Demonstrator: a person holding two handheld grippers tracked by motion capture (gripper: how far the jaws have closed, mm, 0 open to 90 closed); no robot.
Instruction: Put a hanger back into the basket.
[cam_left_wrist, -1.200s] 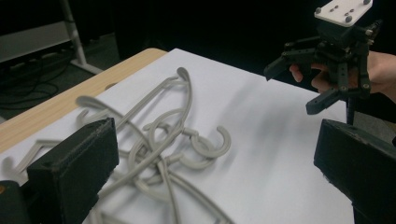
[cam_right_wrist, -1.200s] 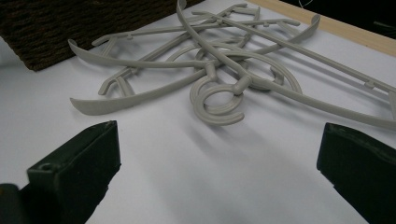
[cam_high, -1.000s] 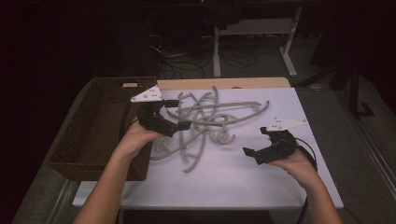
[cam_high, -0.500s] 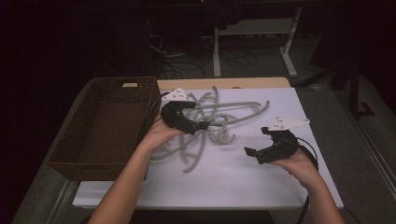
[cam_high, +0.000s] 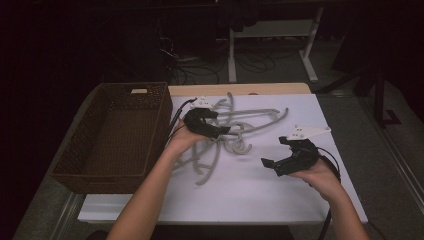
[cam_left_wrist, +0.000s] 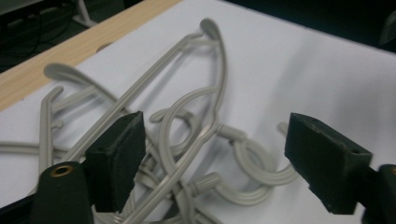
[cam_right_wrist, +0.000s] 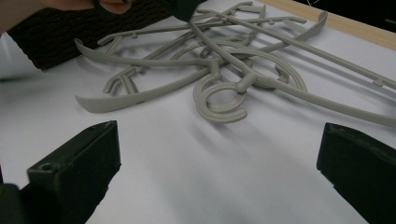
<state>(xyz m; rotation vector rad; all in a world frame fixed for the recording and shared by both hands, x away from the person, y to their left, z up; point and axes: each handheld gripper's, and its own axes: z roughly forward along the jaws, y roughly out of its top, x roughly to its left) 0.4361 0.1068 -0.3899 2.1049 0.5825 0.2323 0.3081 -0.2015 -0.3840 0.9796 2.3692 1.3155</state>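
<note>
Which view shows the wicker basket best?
The high view: the whole basket sits left of the hanger pile, open side up. The right gripper view catches a dark corner of it at the top left.

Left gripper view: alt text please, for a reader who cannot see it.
The left gripper hangs low over a tangled pile of grey plastic hangers on a white table cover; its two black jaws, which have just been closing, stand either side of the hooks, not yet pressing on any. A wooden table edge crosses the upper left corner.
</note>
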